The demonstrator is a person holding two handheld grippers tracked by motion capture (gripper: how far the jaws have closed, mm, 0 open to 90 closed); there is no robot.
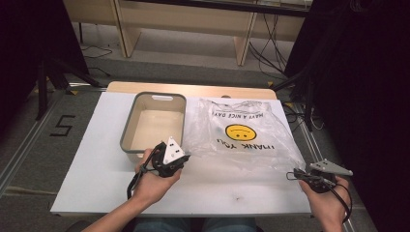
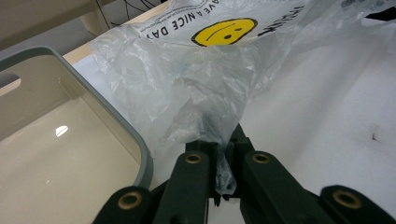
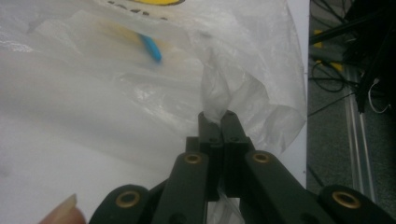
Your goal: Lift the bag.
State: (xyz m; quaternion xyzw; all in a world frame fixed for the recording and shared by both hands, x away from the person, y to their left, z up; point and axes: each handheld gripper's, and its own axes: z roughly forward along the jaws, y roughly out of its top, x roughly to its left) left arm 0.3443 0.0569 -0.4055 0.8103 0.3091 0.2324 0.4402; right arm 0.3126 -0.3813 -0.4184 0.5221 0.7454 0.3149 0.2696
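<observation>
A clear plastic bag (image 1: 241,133) printed with a yellow smiley face and black lettering lies flat on the white table (image 1: 96,164). My left gripper (image 1: 185,156) is shut on the bag's near left corner. In the left gripper view the bag (image 2: 210,79) bunches up into the closed left gripper (image 2: 223,139). My right gripper (image 1: 293,173) is shut on the near right corner. In the right gripper view the right gripper (image 3: 217,116) pinches a crumpled fold of the bag (image 3: 93,93). A small blue thing (image 3: 152,46) shows blurred through the plastic.
A grey bin (image 1: 126,130) with a pale, bare inside stands left of the bag, its rim (image 2: 116,123) close beside my left gripper. The table's right edge (image 1: 300,159) is near my right hand. Wooden furniture and cables lie on the floor beyond the table.
</observation>
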